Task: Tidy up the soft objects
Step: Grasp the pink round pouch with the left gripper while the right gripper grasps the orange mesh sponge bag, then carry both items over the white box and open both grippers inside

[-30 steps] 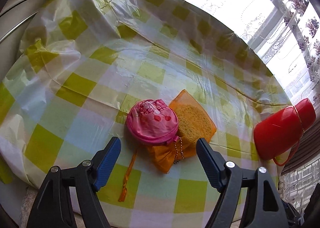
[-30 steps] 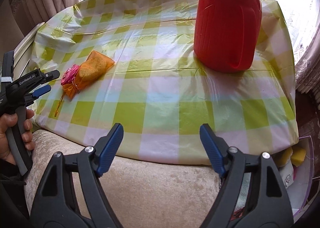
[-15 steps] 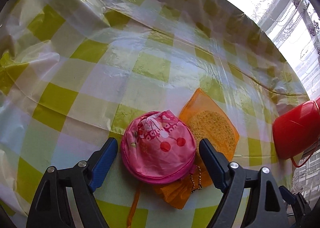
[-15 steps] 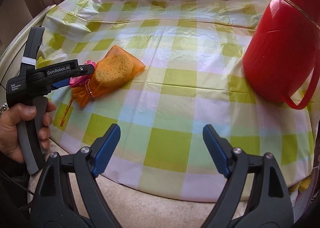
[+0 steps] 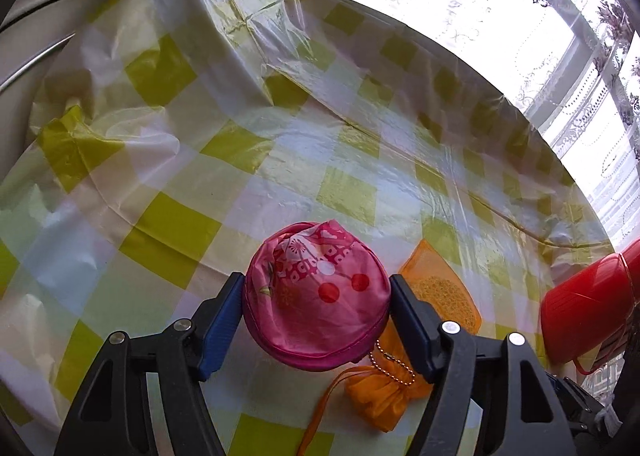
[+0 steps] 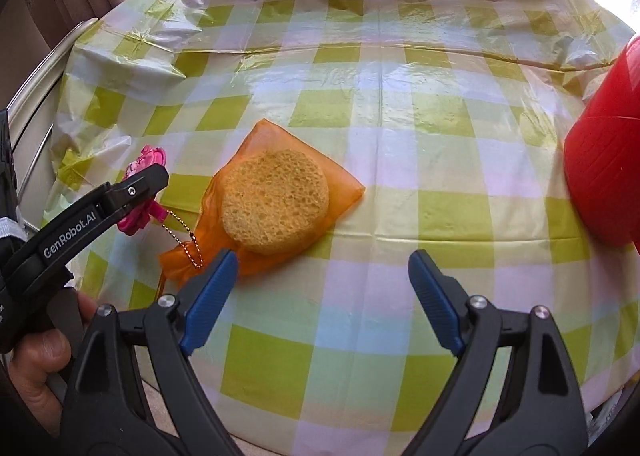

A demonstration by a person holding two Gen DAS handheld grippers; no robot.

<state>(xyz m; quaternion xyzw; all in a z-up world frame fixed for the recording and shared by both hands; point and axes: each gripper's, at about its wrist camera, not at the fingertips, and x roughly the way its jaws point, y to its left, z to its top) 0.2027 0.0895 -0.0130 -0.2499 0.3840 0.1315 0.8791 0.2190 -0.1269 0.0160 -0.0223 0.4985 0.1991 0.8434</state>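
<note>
My left gripper (image 5: 316,296) is shut on a round pink pouch (image 5: 316,292) with a cherry print and holds it off the checked tablecloth (image 5: 240,176). Its bead chain hangs down onto an orange mesh bag (image 5: 400,388). The bag (image 6: 308,160) lies flat with a round yellow sponge (image 6: 275,201) inside. In the right wrist view the pink pouch (image 6: 145,164) shows in the left gripper (image 6: 140,192) at the left. My right gripper (image 6: 324,276) is open and empty, just in front of the bag and sponge.
A large red thermos jug (image 6: 604,172) stands at the right side of the table and also shows in the left wrist view (image 5: 588,304). Lace curtains and a bright window (image 5: 520,16) are behind the table. The near table edge drops to a beige cushion (image 6: 248,444).
My left gripper closed on the pink pouch and lifted it off the orange bag. My right gripper moved forward and left, closer to the bag and sponge.
</note>
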